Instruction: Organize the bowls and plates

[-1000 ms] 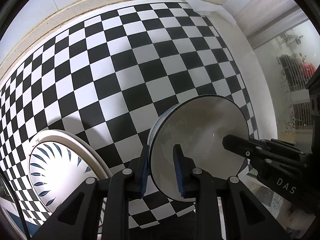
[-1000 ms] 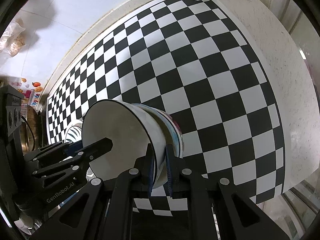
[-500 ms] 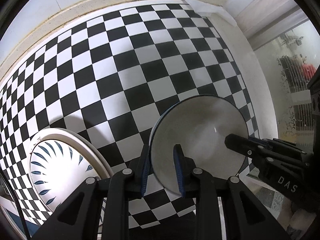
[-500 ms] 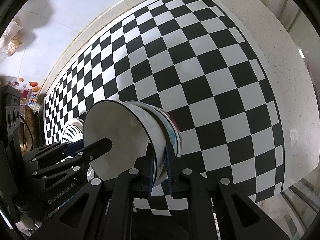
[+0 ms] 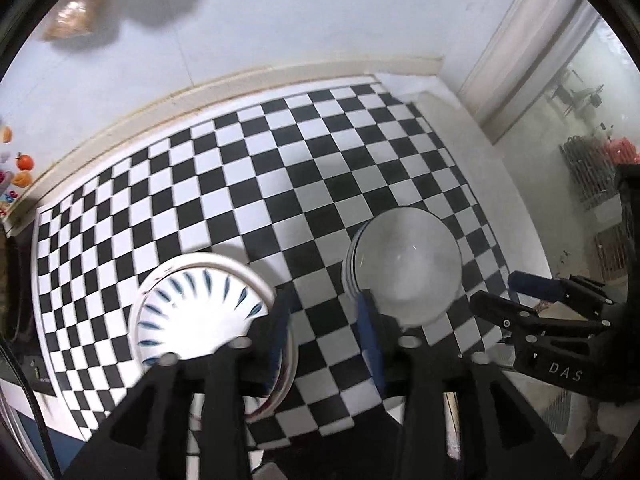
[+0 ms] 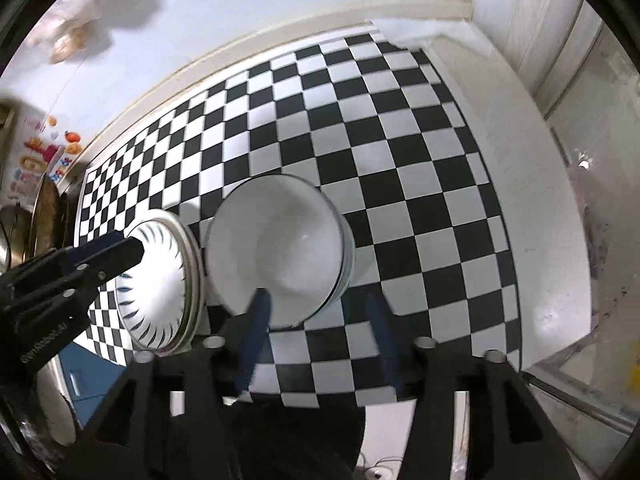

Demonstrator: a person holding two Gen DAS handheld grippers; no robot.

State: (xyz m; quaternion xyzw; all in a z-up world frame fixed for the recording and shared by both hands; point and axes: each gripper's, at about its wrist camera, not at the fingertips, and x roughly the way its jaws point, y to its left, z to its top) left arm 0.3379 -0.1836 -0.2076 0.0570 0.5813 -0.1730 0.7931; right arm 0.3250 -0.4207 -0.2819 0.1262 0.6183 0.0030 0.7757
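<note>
A stack of white bowls [image 5: 404, 268] [image 6: 280, 248] stands upright on the black-and-white checkered mat [image 5: 280, 184] [image 6: 400, 168]. To its left lies a stack of white plates with a blue leaf pattern [image 5: 200, 308] [image 6: 156, 280]. My left gripper [image 5: 324, 320] hangs above the mat between plates and bowls, its jaws opening with nothing between them. My right gripper [image 6: 318, 328] hovers over the bowls' near rim, jaws opening, pads off the rim. Each view shows the other gripper: the right gripper [image 5: 532, 300] beside the bowls, the left gripper [image 6: 100, 256] over the plates.
A white speckled counter [image 6: 540, 220] borders the mat on the right, ending at a window frame. A white wall with a raised ledge [image 5: 240, 80] runs behind. Metal pans [image 6: 20, 240] and fruit stickers [image 5: 22, 168] sit at the far left.
Both grippers were shut on the bowl stack's rim; both have let go, opened and risen. The bowls now stand level on the mat, and more of the wall shows.
</note>
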